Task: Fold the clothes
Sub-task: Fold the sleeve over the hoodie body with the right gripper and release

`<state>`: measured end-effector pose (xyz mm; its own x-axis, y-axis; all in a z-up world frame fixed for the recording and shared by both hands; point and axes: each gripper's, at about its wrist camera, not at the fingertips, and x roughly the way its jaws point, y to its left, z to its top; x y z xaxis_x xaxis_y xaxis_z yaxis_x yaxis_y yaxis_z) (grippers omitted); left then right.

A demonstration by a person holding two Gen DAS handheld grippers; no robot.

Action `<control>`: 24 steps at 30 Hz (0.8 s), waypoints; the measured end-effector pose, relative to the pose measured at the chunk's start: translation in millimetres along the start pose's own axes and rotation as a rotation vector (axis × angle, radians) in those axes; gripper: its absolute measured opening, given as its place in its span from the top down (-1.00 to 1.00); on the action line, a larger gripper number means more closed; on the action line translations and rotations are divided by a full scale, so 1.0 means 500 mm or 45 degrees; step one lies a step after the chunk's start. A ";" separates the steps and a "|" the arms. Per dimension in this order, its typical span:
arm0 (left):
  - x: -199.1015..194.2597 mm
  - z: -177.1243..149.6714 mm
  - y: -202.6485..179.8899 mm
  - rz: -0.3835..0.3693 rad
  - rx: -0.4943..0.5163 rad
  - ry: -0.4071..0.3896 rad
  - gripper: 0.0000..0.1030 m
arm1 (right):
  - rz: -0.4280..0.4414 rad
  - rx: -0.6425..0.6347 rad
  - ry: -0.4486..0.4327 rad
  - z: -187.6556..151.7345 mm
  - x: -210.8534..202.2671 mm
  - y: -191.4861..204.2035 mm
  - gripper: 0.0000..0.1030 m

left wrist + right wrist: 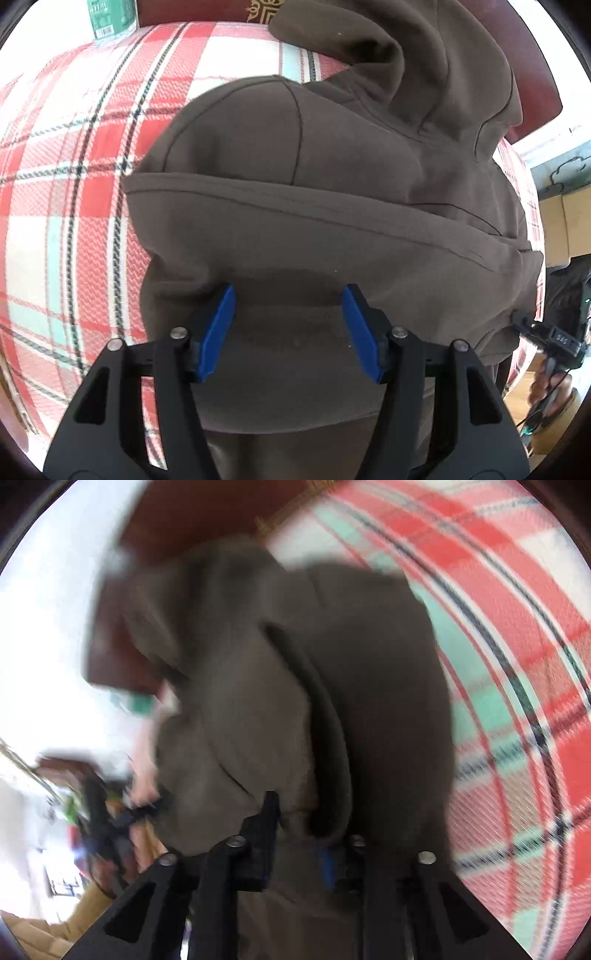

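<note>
Lying across a bed covered in a red, white and mint plaid sheet (74,177), the brown hoodie (332,206) takes up most of the left wrist view, bunched into soft folds with a long seam running across its middle and a loose flap of the same cloth curling up at the far side toward a dark red headboard (207,11). The left gripper (288,314) hangs just above the near part of the garment, its blue-padded fingers (218,332) spread wide with only brown cloth showing between them and nothing caught in them. A green carton (110,18) stands at the far left edge of the bed. At the right edge of that view the right gripper (554,339) shows as a small black shape at the hoodie's side, with a hand (550,384) under it. The right wrist view is badly smeared, yet the hoodie (295,701) fills its centre with the plaid sheet (517,664) to its right. There the right gripper (306,834) has its black fingers (266,834) drawn in close on a thick rolled edge of the brown cloth, which passes between them, so it is pinching the hoodie. Far off at the left, a blurred dark shape that I take for the left gripper (110,812) sits beside the garment.
</note>
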<state>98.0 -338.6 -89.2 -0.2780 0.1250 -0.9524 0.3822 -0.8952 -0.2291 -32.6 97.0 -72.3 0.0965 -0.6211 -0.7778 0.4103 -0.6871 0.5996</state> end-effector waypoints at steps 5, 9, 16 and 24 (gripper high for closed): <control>-0.104 0.033 -0.009 -0.104 0.022 -0.109 -0.22 | -0.056 -0.247 -0.019 0.059 -0.074 0.073 0.11; -0.178 0.132 -0.032 -0.160 0.083 -0.241 -0.22 | 0.008 -0.504 -0.140 0.204 -0.130 0.179 -0.23; -0.193 0.373 -0.145 -0.005 0.308 -0.436 -0.24 | -0.019 -0.744 -0.161 0.465 0.008 0.346 -0.55; -0.100 0.477 -0.209 0.186 0.431 -0.375 -0.24 | -0.080 -0.887 0.030 0.581 0.200 0.429 0.38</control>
<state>-138.3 -353.2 30.3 -0.4998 -0.0957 -0.8609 0.1405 -0.9897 0.0284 -198.3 -222.1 33.3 0.0699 -0.5747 -0.8154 0.9010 -0.3145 0.2989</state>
